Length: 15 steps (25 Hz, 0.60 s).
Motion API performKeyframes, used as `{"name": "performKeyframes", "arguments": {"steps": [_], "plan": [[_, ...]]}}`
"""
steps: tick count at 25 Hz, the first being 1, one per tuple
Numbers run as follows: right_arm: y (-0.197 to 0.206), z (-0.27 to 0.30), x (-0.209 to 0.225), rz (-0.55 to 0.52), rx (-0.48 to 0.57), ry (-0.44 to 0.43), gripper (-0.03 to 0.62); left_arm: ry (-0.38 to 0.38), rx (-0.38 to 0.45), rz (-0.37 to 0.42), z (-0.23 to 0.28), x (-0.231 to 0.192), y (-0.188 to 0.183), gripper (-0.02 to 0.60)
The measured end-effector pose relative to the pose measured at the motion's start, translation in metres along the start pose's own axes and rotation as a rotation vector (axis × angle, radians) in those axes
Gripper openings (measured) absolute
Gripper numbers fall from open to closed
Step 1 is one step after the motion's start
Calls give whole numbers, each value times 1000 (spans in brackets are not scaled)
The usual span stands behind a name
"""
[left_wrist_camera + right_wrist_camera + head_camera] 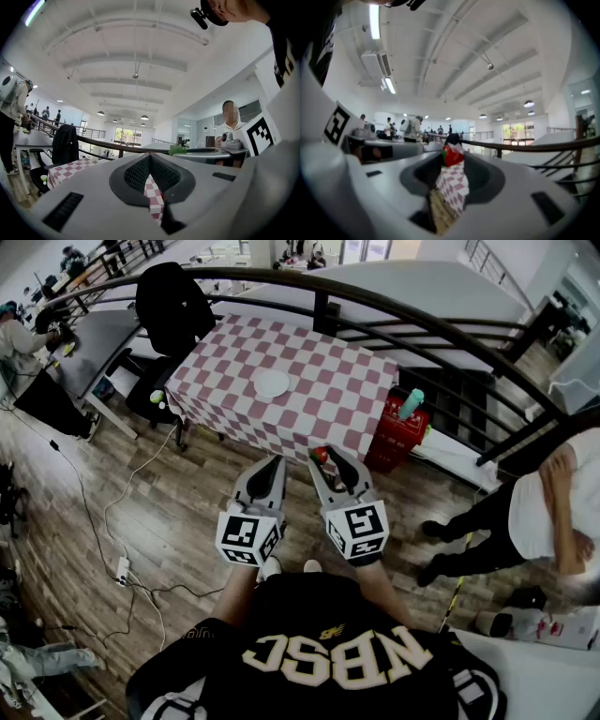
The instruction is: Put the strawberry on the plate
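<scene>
Right tongs pinch strawberry at tips. Left tongs pressed together, empty. White plate well ahead on checked table. Carry step, apparently. Next: walk closer, lower over plate, release.

Red-and-white checked cloth; white plate; red strawberry, green cap; black chair; brown wood-grain floor.

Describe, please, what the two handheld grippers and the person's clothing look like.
The left gripper and right gripper are pale grey shells tapering to dark, ribbed pads, each carrying a white cube with black square markers. The person wears a black shirt with cream lettering.
</scene>
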State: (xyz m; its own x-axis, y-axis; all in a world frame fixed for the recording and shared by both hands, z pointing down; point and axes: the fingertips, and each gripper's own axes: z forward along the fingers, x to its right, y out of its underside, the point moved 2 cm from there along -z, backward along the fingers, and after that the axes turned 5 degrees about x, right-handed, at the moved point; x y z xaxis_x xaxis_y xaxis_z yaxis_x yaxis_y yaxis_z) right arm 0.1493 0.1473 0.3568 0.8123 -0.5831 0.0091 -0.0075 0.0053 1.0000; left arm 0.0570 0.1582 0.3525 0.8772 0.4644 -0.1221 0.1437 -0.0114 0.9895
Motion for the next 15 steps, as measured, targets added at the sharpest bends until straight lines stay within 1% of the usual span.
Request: {"name": "performKeyframes", "arguments": {"steps": [9,12,15], "plan": [[11,-12,12,33,-15,-1,156,-26,-22,-1,0,14,10,12],[20,-14,18,65,-27,-7,156,-34,-21,11,-1,21,12,12],[35,-15,17,105,-42,-31,156,-55,-31,26,-5,25,20,12]]}}
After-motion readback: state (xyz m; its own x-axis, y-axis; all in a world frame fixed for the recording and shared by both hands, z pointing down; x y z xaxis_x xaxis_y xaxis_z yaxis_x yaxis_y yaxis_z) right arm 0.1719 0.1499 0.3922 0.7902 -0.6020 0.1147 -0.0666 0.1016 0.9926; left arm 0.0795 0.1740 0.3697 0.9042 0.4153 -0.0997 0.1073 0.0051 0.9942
